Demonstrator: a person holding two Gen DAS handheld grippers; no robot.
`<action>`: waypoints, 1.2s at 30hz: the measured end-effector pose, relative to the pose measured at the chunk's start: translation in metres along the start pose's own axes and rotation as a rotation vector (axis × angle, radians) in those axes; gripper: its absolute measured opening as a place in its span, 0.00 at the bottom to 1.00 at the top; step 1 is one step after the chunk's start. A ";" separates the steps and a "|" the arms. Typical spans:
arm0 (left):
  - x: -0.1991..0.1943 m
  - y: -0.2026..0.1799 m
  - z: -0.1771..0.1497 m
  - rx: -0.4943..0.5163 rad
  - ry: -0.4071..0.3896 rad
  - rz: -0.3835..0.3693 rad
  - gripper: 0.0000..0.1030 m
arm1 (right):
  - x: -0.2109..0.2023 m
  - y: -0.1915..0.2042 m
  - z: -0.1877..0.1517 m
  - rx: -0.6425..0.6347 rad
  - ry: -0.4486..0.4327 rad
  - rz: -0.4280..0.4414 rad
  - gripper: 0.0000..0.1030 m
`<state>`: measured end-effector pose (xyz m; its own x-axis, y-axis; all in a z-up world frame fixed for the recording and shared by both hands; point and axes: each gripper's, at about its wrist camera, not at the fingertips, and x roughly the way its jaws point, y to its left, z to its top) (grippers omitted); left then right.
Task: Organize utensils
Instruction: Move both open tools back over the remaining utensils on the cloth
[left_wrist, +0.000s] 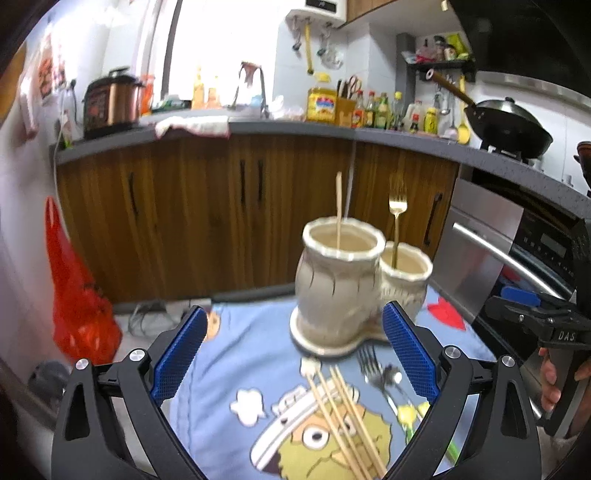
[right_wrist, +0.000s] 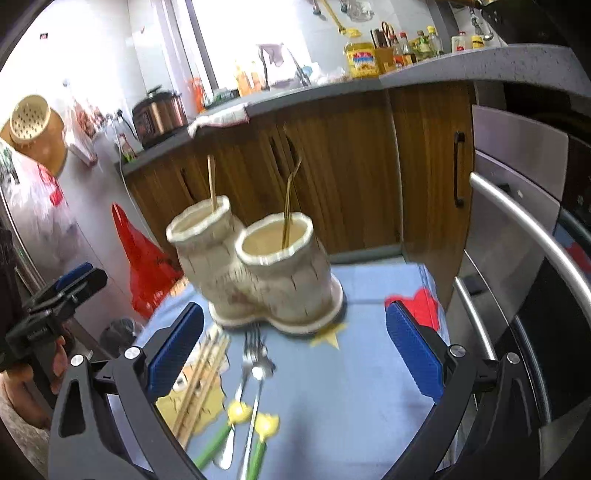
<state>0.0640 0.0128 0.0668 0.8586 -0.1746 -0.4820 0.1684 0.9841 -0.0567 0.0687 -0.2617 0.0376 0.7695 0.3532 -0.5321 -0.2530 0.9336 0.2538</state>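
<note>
Left wrist view: a cream two-cup utensil holder (left_wrist: 340, 280) on the blue cartoon cloth (left_wrist: 258, 354) holds one chopstick (left_wrist: 338, 206) and a gold fork (left_wrist: 396, 221). Loose chopsticks (left_wrist: 343, 417) lie nearer me. My left gripper (left_wrist: 295, 354) and right gripper (right_wrist: 295, 354) gape wide, empty.

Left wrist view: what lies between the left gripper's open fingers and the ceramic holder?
Bare blue cloth only. The left gripper is open and empty; the holder stands just ahead, while the loose chopsticks lie nearer the camera.
</note>
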 end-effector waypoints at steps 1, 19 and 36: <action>0.001 0.001 -0.004 -0.004 0.015 0.005 0.92 | 0.000 -0.001 -0.004 -0.003 0.011 -0.003 0.95; 0.045 -0.011 -0.079 0.027 0.298 0.079 0.90 | 0.021 0.007 -0.073 -0.117 0.214 -0.032 0.95; 0.060 -0.029 -0.101 0.072 0.399 0.031 0.50 | 0.024 0.029 -0.102 -0.196 0.318 0.044 0.53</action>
<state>0.0622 -0.0228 -0.0488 0.6105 -0.1050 -0.7850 0.1910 0.9814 0.0173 0.0198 -0.2201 -0.0503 0.5426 0.3660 -0.7561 -0.4129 0.9000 0.1394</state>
